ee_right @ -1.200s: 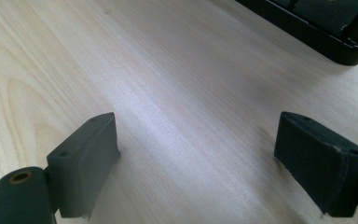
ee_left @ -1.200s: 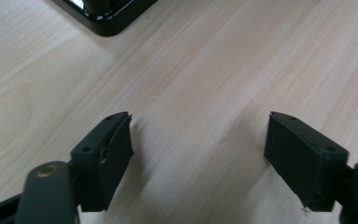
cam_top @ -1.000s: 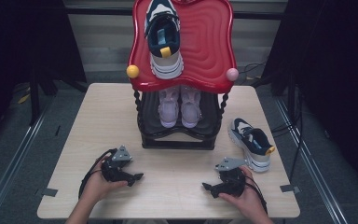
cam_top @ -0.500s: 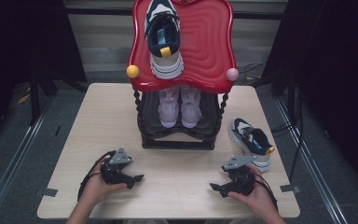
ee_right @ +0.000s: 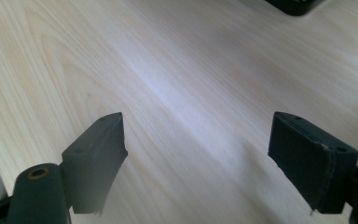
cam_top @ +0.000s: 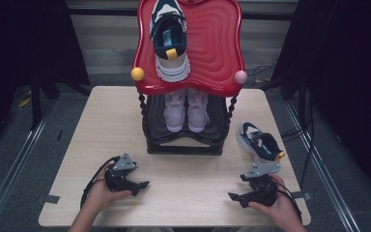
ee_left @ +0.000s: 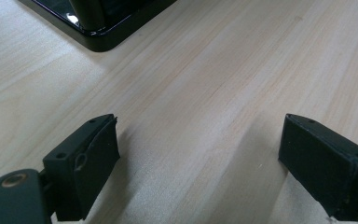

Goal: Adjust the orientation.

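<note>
At near edge of table (cam_top: pixel 183 193), left gripper (cam_top: pixel 142 184) and right gripper (cam_top: pixel 233 197) both gape wide, holding nothing; left jaws have just been opening, right easing closed. Loose sneaker (cam_top: pixel 260 144) lies just beyond right gripper. Risk: careless reach could shove it off right edge or against rack (cam_top: pixel 183 145).

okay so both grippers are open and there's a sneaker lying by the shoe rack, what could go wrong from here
The loose sneaker lies close to the table's right edge, so a clumsy approach by the right gripper could push it off. The matching sneaker sits on the rack's tilted red top shelf; bumping the rack may send it sliding.
</note>
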Demonstrator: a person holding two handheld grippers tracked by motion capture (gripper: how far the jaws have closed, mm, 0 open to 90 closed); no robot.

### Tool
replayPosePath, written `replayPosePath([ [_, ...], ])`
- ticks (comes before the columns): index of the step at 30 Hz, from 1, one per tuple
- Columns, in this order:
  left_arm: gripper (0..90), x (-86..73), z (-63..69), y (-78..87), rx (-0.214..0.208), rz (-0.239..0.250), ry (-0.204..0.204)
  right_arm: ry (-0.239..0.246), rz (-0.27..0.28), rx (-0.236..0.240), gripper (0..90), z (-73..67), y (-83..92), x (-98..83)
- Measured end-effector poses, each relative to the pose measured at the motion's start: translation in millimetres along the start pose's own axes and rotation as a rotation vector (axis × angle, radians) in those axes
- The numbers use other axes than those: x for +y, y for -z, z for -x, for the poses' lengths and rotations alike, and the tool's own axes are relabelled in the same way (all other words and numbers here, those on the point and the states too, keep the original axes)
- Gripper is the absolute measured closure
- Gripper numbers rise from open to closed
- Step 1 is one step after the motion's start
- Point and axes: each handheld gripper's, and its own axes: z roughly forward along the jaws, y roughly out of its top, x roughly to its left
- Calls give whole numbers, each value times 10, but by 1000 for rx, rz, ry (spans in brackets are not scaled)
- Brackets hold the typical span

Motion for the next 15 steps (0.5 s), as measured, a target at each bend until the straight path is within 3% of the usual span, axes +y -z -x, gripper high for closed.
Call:
replayPosePath([
  [15,110,0,-1,-1,-2,1,0,-83,-15,-78,182,283,374,-351],
])
